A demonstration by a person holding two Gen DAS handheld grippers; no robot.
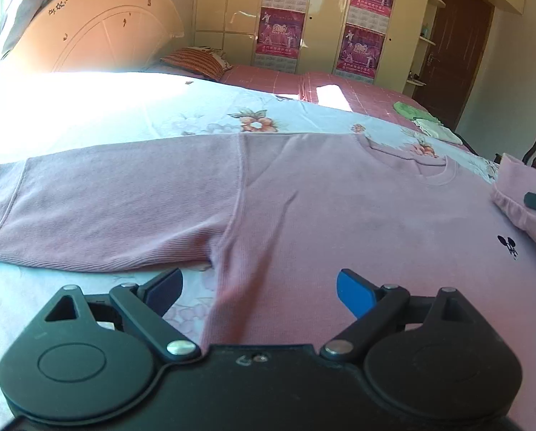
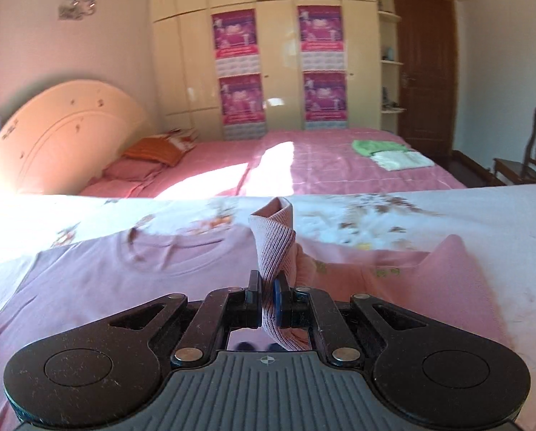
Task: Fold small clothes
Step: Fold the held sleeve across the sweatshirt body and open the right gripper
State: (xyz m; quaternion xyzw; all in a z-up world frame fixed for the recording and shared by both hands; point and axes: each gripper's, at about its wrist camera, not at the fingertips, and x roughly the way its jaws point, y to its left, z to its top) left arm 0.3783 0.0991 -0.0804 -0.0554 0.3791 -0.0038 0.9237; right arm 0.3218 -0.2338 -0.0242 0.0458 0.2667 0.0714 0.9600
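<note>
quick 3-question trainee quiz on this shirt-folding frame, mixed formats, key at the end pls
1. True or false: the left gripper is clamped on the pink shirt.
2. What does the right gripper hold? A) the green cloth on the far bed B) a ribbed sleeve cuff C) nothing
3. In the left wrist view, how does the sleeve left of the shirt's body lie?

Key:
1. False: its jaws stand wide open above the shirt, with nothing pinched.
2. B: the sleeve cuff sticks up between the shut jaws.
3. Spread out flat on the floral sheet, not yet folded in.
</note>
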